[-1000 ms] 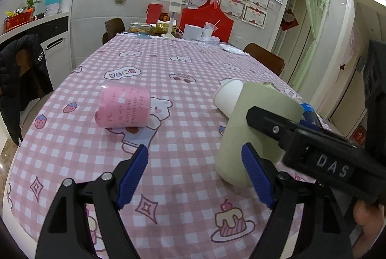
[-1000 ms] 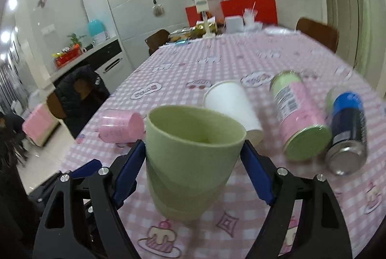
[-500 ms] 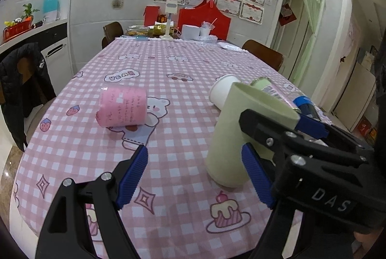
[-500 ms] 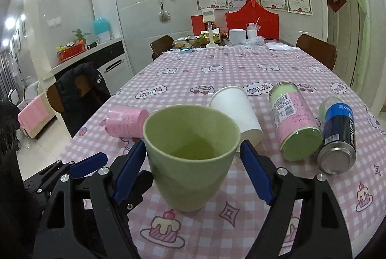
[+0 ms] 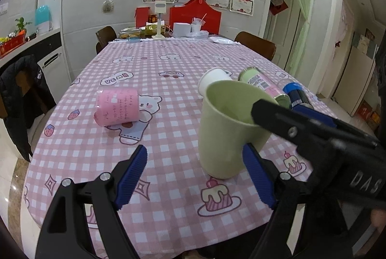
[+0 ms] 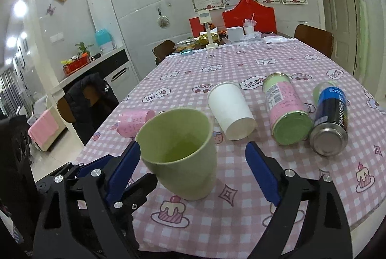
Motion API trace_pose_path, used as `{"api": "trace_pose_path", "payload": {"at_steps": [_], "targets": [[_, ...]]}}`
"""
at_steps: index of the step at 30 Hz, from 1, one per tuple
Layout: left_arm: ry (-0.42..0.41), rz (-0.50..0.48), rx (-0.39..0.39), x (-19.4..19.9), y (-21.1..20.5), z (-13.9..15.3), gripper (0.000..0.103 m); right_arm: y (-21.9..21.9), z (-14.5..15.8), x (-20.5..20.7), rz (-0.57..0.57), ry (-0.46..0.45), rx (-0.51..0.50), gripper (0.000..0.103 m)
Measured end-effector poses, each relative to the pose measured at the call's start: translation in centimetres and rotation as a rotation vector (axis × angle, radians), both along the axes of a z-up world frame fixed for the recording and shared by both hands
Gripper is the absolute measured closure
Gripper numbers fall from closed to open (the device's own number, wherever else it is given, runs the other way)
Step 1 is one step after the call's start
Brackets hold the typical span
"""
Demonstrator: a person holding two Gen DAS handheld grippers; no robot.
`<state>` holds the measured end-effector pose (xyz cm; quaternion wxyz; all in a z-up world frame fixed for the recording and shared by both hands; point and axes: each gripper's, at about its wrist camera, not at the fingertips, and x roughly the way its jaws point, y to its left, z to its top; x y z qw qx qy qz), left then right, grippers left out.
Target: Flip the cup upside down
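- The green cup (image 6: 179, 153) stands near the table's (image 5: 168, 66) front edge, mouth up, long axis roughly vertical, leaning a little in my right view.
- My right gripper (image 6: 193, 162) is spread around it; its left finger looks against the wall, the right one apart.
- My left gripper (image 5: 195, 177) hangs spread beside it.
- Open cloth lies between it and the pink cup (image 5: 117, 105) on its side.

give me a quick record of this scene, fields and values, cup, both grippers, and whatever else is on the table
cup: green cup, upright, mouth up, on the tablecloth
right gripper: jaws open, left pad at the cup's side
left gripper: jaws open, holding nothing
lying down: pink cup, white cup, pink can, blue can
flip: not yet done
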<state>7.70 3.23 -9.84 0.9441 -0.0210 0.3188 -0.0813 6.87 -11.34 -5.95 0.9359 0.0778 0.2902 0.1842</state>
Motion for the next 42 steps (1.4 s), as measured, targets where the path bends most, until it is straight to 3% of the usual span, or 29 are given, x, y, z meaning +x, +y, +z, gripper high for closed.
{"api": "trace_pose_path", "payload": {"at_steps": [7,11,16,27,42], "targets": [[-0.015,0.0,-0.012,-0.9,0.0,0.9,0.023,-1.5,0.7,-1.1,-0.049,-0.037,-0.001,0.017],[-0.043,0.005,-0.029,-1.5,0.0,1.8,0.023,-2.2,1.5,-2.2,-0.083,-0.083,-0.014,0.011],[-0.082,0.01,-0.029,-2.3,-0.3,2.8,0.023,-3.4,2.4,-3.7,-0.119,-0.145,-0.028,0.01],[-0.22,0.043,-0.024,-4.8,-0.8,5.5,0.017,-4.0,3.3,-6.5,-0.198,-0.282,-0.126,0.008],[-0.384,0.059,0.032,-6.5,-1.5,6.9,0.015,-3.8,3.3,-7.8,-0.212,-0.353,-0.161,0.008]]}}
